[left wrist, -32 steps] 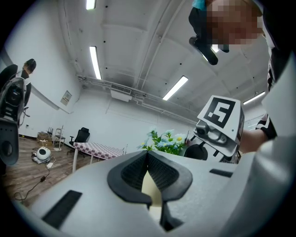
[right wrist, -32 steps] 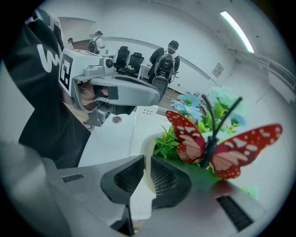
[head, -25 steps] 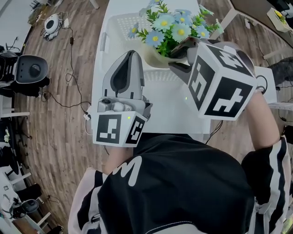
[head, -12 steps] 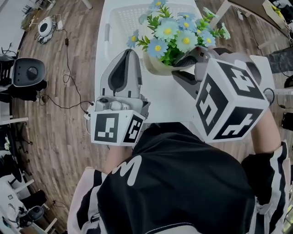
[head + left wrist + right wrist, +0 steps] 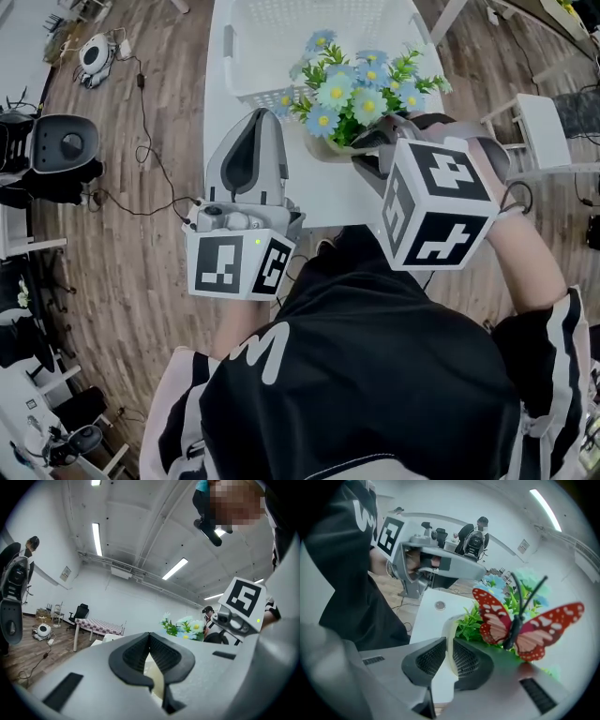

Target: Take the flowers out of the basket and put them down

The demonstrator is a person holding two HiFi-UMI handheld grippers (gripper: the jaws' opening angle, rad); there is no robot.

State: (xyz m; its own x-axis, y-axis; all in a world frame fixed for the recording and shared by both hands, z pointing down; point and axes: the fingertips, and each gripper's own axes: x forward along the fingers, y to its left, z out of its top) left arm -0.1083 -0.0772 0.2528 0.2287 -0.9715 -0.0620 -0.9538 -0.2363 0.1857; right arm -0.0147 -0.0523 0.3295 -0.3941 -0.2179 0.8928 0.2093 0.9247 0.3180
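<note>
Right claw (image 5: pixel 449 654): was clamped on the flower pot (image 5: pixel 320 145) rim.
Left claw (image 5: pixel 149 637): jaws were together, empty.
Flower pot: sat by the tabletop's (image 5: pixel 323 199) near edge, outside the basket (image 5: pixel 274 33).

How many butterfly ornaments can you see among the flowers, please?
1. The red butterfly sits on a dark stem among the flowers, seen only in the right gripper view; foliage may hide others.

Bright even light, fisheye-warped edges
</note>
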